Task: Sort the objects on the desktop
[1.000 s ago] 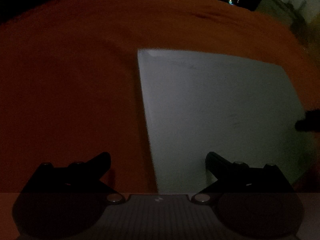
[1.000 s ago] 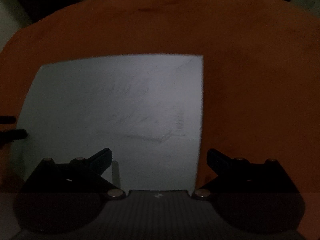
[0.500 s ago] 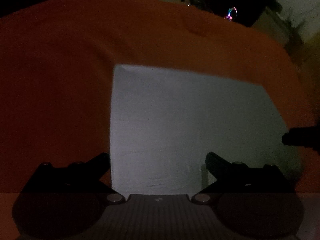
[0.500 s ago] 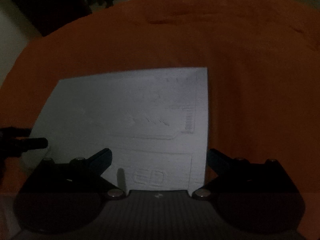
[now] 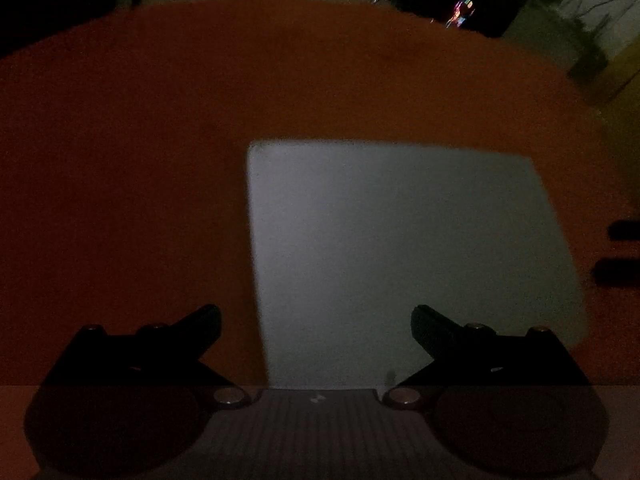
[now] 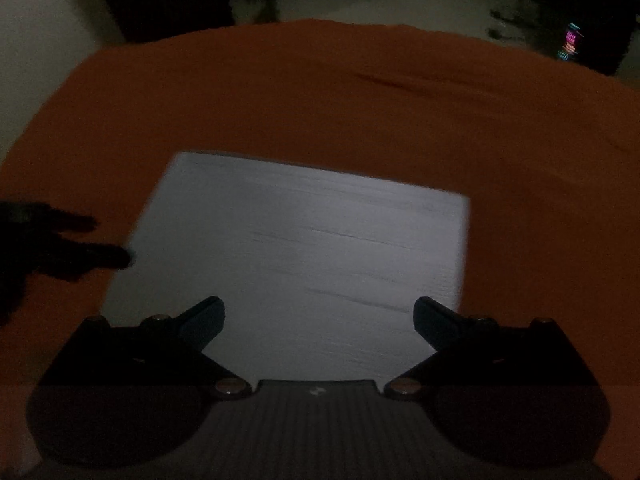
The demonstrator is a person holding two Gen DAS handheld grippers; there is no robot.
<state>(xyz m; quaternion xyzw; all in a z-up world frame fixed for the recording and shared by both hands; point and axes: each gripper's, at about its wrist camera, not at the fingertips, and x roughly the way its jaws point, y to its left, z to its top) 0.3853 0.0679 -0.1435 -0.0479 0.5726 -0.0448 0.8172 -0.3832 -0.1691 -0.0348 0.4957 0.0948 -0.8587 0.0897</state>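
Observation:
A pale grey rectangular mat [image 5: 404, 256] lies flat on an orange cloth [image 5: 160, 160]; nothing rests on it. My left gripper [image 5: 316, 322] hangs open over the mat's near left edge, with nothing between its fingers. In the right wrist view the same mat [image 6: 304, 256] fills the centre, blurred by motion. My right gripper [image 6: 319, 318] is open above the mat's near edge and holds nothing. The right gripper's dark fingertips [image 5: 620, 250] poke in at the left view's right edge. The left gripper's fingertips [image 6: 86, 248] show by the mat's left side in the right view.
The orange cloth [image 6: 360, 100] covers the whole table top and has a crease [image 6: 384, 80] at the far right. Beyond its far edge lie a dim floor, dark furniture and a small coloured light [image 5: 462, 10]. The scene is very dark.
Both grippers have pulled back and up, so the mat looks smaller and farther and more floor shows beyond the cloth. Both stay open and empty.

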